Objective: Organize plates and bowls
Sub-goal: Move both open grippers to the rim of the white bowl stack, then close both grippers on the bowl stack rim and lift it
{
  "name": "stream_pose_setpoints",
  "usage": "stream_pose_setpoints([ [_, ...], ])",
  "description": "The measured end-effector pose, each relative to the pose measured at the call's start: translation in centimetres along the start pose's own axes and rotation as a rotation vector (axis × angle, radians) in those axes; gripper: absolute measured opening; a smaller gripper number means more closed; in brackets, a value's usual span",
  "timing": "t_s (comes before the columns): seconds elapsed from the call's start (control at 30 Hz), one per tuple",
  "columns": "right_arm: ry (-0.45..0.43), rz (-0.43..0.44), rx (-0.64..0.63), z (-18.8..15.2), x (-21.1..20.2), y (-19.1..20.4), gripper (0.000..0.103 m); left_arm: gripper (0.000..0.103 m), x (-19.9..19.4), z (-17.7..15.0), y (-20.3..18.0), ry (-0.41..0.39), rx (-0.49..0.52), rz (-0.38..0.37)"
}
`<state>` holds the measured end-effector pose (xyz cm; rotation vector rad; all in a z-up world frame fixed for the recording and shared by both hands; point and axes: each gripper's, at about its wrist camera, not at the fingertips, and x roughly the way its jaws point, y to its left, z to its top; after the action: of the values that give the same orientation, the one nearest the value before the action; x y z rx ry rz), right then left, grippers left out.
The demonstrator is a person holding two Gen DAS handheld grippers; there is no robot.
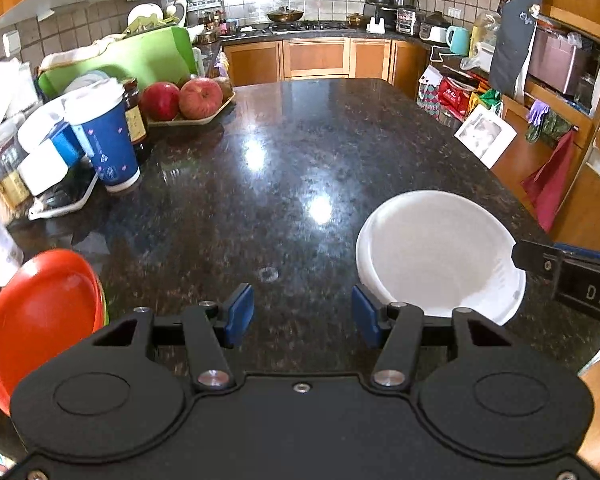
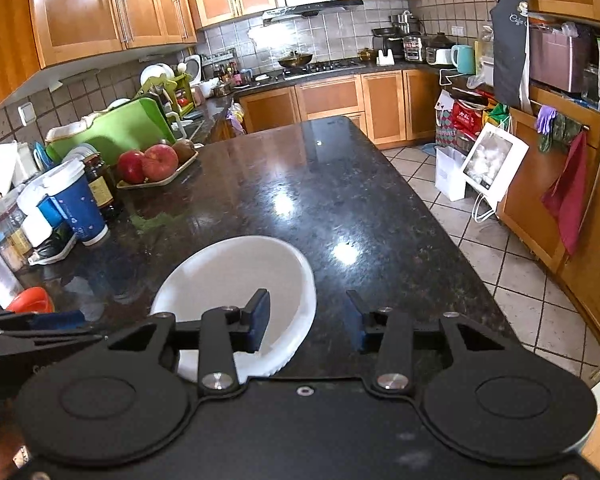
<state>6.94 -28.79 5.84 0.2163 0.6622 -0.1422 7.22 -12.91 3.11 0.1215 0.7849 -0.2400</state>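
The white bowl (image 2: 236, 280) sits on the dark counter (image 2: 340, 200), left of and under the right gripper (image 2: 306, 320), whose left finger overhangs its rim. Both grippers gape wide, holding nothing. The left gripper (image 1: 302, 314) (bowl to its right) sits nearer the red plates (image 1: 40, 320).

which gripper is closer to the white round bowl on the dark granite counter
Right. The right gripper straddles the white round bowl's near-right rim, jaws open. The left gripper hovers open over bare counter beside it.
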Motion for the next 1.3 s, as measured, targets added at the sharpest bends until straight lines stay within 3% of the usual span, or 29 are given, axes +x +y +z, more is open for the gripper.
stream_pose_setpoints([
  [0.2,0.048,0.039,0.008,1.4,1.7,-1.0,0.043,0.060,0.8,1.7,-0.6,0.044,-0.019,-0.035],
  [0.6,0.131,0.103,-0.026,2.3,4.2,-1.8,0.040,0.060,2.5,2.8,-1.9,0.084,-0.028,-0.012],
  [0.97,0.223,0.138,-0.038,2.0,6.1,-2.4,0.026,0.060,5.2,2.5,-3.2,0.169,-0.022,-0.007],
  [1.3,0.232,0.162,-0.053,2.1,6.4,-2.7,0.022,0.050,6.2,2.3,-3.1,0.218,-0.058,-0.025],
])
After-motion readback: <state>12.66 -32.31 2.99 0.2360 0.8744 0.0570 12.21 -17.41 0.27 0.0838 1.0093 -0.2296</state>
